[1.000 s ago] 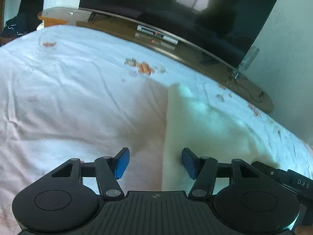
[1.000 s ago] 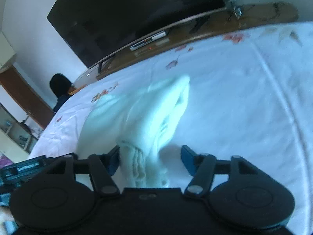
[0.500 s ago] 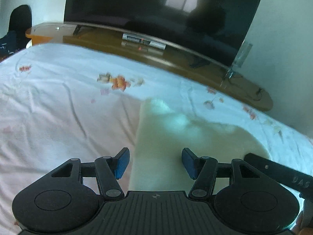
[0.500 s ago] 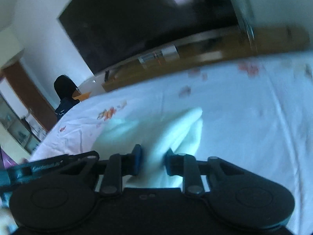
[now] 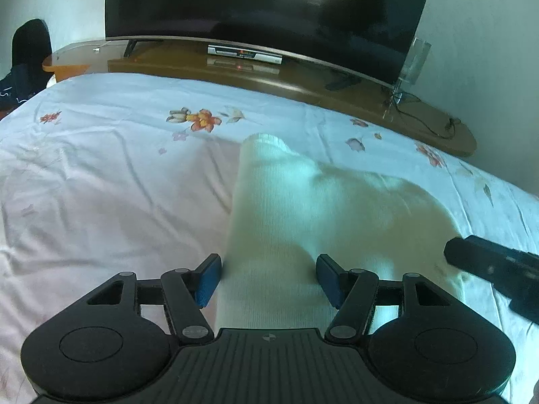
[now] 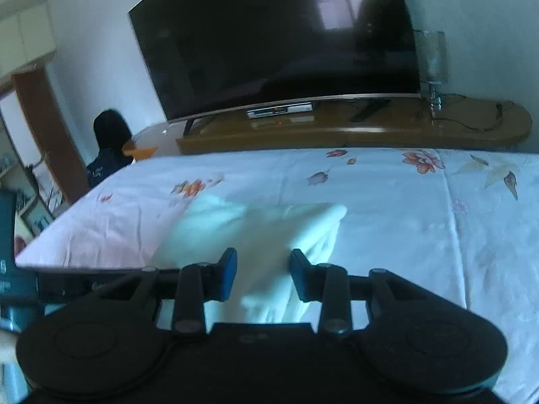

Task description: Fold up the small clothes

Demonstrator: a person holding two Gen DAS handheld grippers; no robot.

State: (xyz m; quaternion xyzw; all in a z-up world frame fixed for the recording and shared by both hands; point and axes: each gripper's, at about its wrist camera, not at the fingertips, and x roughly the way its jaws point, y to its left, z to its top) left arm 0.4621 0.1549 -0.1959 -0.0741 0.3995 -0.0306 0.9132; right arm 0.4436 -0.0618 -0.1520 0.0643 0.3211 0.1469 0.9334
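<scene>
Floral bedsheet (image 5: 101, 175), cream ribbed garment (image 5: 286, 208) folded, left gripper (image 5: 267, 277) open, right gripper (image 6: 262, 274) seemingly reopening astride it.

I read the garment (image 5: 303, 208) as plain white knit with fine ribbing, no print. Bedsheet (image 5: 118, 168) under it: white to pale pink, scattered flowers in orange, red and mauve, some brownish leaves toward the right in my right wrist view. Both grippers are black with blue pads (image 5: 209, 281). TV screen (image 5: 262, 10) black with a thin silver lower edge. Stand (image 5: 303, 80) beneath it is brown wood. Wall (image 5: 488, 50) pale grey-white.
</scene>
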